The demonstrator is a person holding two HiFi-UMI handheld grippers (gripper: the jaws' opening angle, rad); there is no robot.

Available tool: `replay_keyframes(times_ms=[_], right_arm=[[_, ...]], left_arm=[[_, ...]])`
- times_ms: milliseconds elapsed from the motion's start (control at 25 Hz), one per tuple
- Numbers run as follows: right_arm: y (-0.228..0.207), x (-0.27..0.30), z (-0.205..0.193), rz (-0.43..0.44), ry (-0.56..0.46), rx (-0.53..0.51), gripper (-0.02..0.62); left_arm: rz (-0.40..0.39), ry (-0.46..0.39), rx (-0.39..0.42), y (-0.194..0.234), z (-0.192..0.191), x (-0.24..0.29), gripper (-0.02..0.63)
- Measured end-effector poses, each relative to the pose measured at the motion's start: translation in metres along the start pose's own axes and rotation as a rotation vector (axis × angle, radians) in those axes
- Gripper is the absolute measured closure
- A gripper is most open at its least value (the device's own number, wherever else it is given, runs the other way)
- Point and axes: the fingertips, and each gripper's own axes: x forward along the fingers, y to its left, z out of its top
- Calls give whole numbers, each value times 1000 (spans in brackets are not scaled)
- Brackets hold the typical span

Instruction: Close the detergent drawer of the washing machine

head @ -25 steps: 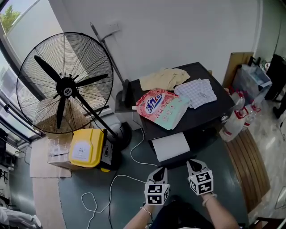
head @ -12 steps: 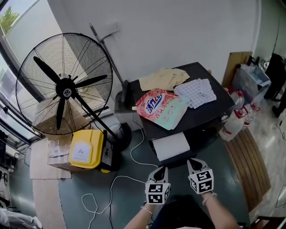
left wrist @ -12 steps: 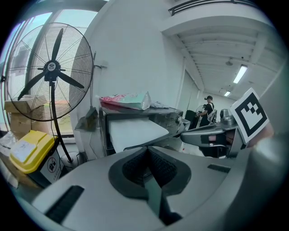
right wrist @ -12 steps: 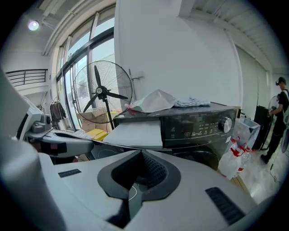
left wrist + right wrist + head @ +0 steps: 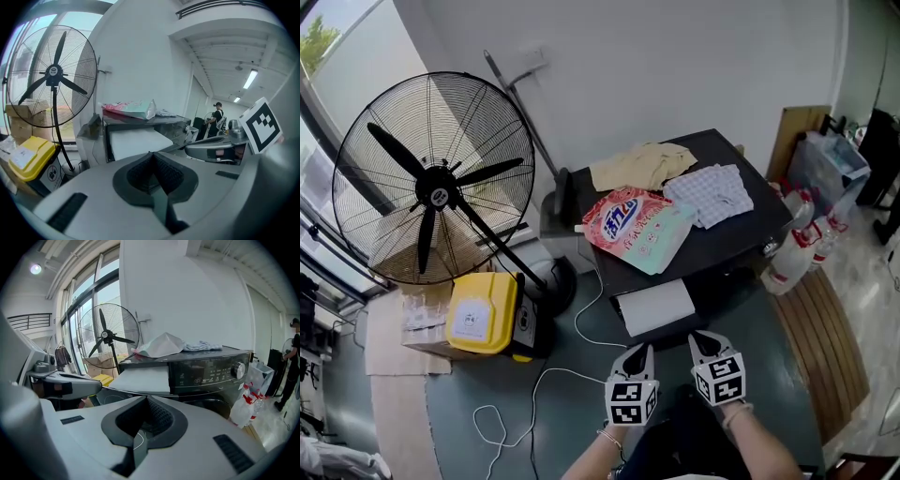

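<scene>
The drawer [image 5: 654, 307] stood pulled out at the front left corner of the washer [image 5: 741, 234], its white top facing up. Both grippers hung near its front edge. The left gripper [image 5: 637, 354] was by the drawer's front left corner and the right gripper [image 5: 703, 343] by its front right corner. Each claw had its jaws pressed together with nothing between them.

On the washer's top a pink bag [image 5: 636, 225] lay along the left edge. A tan cloth [image 5: 642, 164] sat at the back left corner and a checked cloth [image 5: 712, 195] lay beside it, toward the right edge.

A fan [image 5: 436, 178] stood left of the washer with a yellow box [image 5: 478, 309] near its foot. A white cable [image 5: 581, 328] trailed across the floor. Spray bottles [image 5: 787, 258] stood by the washer's right side.
</scene>
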Motion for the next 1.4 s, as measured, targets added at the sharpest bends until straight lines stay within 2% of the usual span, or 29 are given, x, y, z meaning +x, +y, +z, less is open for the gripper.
replay_keyframes(times_ms=[520, 1400], right_arm=[[-3, 14, 3, 73, 5, -5, 569], [-12, 44, 37, 145, -29, -43, 569]], left_arm=[[63, -4, -3, 9, 3, 11, 591], [155, -32, -29, 34, 31, 37, 591]])
